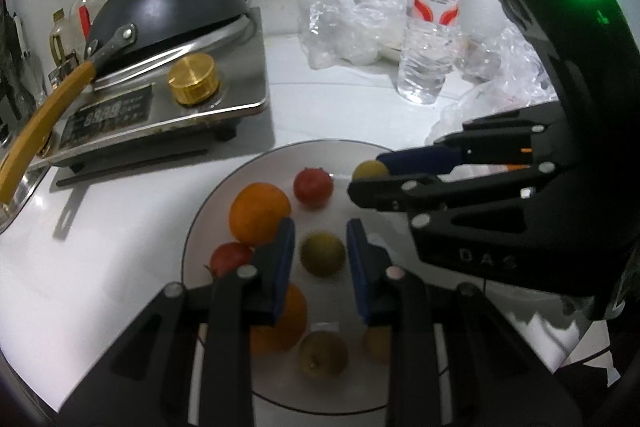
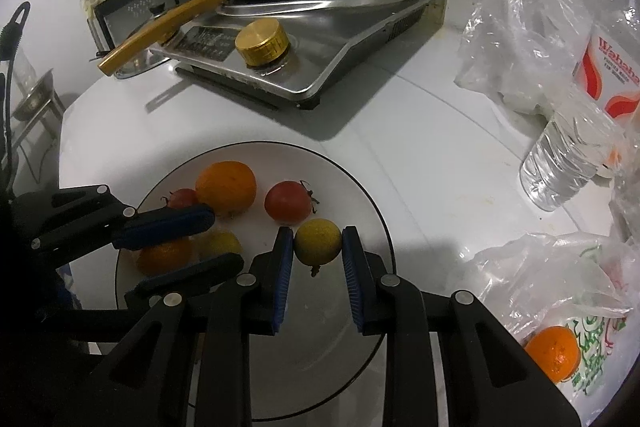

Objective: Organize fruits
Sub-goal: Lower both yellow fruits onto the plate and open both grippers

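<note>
White plate [image 2: 384,223] rim beside right tongs [image 2: 318,247].

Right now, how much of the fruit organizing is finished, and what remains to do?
Done: the white plate already carries two oranges, two red tomatoes and several yellow-green fruits. In hand: the right gripper is shut on one yellow-green fruit above the plate. The left gripper is shut and empty over the plate. Left: one orange lies in the plastic bag beside the plate.

Yellow-green fruit [image 2: 318,242] apparently between fingers [image 2: 283,267]
</note>
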Tool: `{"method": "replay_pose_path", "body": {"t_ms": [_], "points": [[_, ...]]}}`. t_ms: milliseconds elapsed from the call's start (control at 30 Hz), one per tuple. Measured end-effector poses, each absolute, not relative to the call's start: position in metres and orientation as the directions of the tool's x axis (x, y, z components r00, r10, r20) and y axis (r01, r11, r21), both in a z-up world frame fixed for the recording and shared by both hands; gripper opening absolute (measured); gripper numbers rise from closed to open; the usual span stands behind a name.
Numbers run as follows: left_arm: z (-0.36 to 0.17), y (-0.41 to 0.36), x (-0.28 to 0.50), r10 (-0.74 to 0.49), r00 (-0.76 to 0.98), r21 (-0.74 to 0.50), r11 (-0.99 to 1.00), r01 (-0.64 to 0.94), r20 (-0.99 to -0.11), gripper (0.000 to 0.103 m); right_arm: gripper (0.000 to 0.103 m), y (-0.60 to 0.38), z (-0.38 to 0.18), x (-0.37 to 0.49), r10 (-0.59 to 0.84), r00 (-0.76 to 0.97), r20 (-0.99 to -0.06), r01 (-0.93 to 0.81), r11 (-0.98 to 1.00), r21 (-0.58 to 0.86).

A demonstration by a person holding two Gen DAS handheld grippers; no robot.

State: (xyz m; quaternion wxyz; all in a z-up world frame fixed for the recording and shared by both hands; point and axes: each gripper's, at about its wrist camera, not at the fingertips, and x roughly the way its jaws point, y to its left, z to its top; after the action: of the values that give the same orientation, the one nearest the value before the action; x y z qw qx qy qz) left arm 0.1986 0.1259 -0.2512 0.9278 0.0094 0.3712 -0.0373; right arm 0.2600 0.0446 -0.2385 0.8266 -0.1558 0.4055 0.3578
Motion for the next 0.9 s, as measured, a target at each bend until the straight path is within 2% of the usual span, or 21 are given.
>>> {"method": "replay_pose_path", "body": {"t_ms": [900], "points": [[-0.242, 0.119, 0.187, -0.054, 0.740, -0.009, 0.998, 0.066, -0.670, 0.029, 0.027, 0.029, -0.228, 0.256, 0.470, 0.432, -0.770, -0.698, 0.715, 0.045]]}}
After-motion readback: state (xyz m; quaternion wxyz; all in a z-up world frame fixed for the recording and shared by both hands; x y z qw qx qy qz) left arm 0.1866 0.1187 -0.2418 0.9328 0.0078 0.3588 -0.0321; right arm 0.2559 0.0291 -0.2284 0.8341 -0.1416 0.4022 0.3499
